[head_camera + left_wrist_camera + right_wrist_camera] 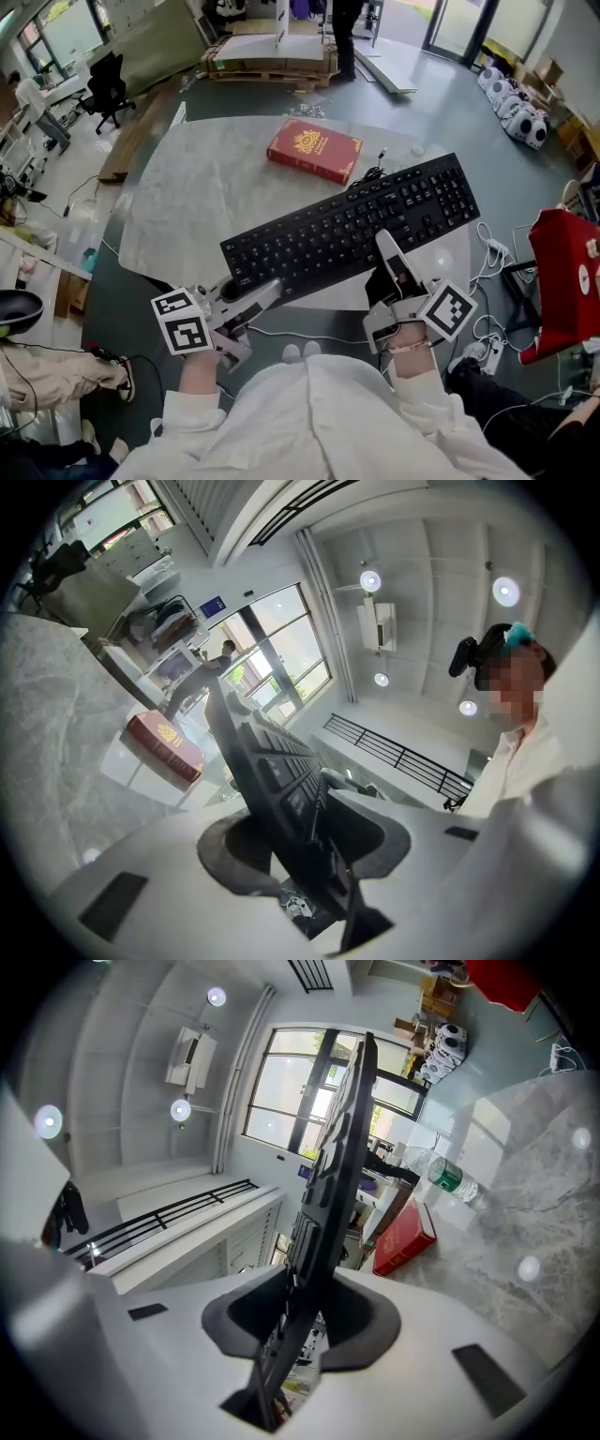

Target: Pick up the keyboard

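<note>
One black keyboard (356,225), its long axis slanting from the counter's (187,197) near edge toward the far right corner, is clamped along its near side by the left tongs (258,295) and the right tongs (389,258); one red book (314,148) lies beyond.

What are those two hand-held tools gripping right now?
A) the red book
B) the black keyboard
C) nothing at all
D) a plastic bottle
B: the left gripper and right gripper each have fingers shut on the near edge of the black keyboard; the red book lies apart.
</note>
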### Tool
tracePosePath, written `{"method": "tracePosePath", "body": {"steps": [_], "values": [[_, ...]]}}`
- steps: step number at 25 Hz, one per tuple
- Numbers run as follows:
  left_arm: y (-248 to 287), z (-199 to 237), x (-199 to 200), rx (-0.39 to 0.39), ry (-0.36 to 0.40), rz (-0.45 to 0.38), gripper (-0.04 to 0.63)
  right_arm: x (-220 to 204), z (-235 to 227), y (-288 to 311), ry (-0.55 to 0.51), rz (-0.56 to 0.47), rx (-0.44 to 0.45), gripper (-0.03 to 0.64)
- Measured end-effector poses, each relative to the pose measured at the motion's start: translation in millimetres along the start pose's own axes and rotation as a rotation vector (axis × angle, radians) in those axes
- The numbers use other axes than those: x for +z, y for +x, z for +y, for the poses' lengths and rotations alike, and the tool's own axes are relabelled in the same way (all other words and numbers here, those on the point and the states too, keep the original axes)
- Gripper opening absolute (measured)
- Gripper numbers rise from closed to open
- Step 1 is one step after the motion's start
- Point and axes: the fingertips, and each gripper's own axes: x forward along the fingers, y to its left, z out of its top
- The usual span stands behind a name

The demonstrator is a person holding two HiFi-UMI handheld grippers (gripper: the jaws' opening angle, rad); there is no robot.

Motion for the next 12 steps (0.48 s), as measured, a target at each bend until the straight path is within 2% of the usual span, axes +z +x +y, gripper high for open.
{"method": "tracePosePath", "body": {"steps": [12], "values": [[-0.4,-7.3,6.3,-0.010,0.037,-0.002,0.155,3.2,8.1,-4.2,-0.026,-0.014,0.026,0.121]]}}
